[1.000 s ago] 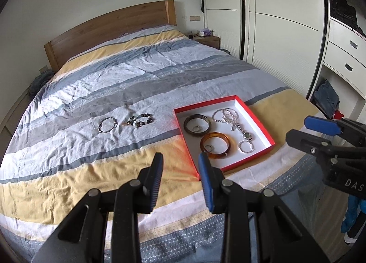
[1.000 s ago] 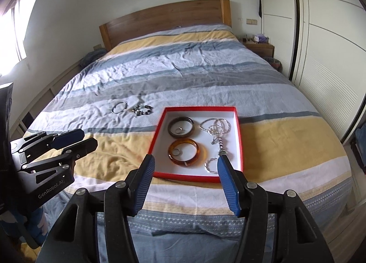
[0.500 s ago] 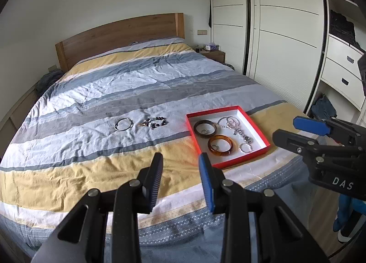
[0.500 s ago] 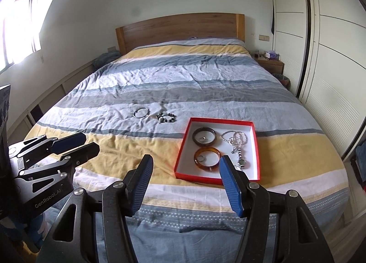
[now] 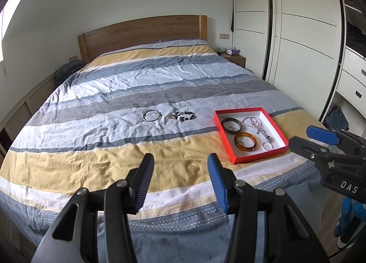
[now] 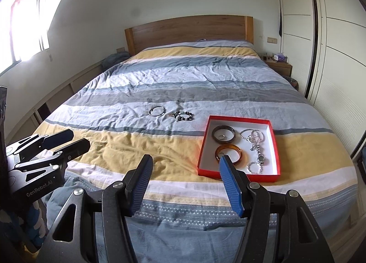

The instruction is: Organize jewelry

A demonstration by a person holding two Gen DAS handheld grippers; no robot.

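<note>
Two pieces lie loose on the bed point(image 5: 114, 144): silver bangle point(image 5: 152, 115), beaded bracelet point(image 5: 184, 116). Red box point(image 5: 256, 158) holds two bangles plus tangled silver pieces, count unclear. Left gripper point(image 5: 180, 166) opening, right gripper point(image 6: 185, 166) opening, both empty. Risk: thin bangle slips; pads snag duvet.

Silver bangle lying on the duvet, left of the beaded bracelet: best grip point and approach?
Take the silver bangle across its thin rim, from above with one finger inside the ring and one outside. It lies flat on soft bedding, so a side approach would likely just push it.
</note>
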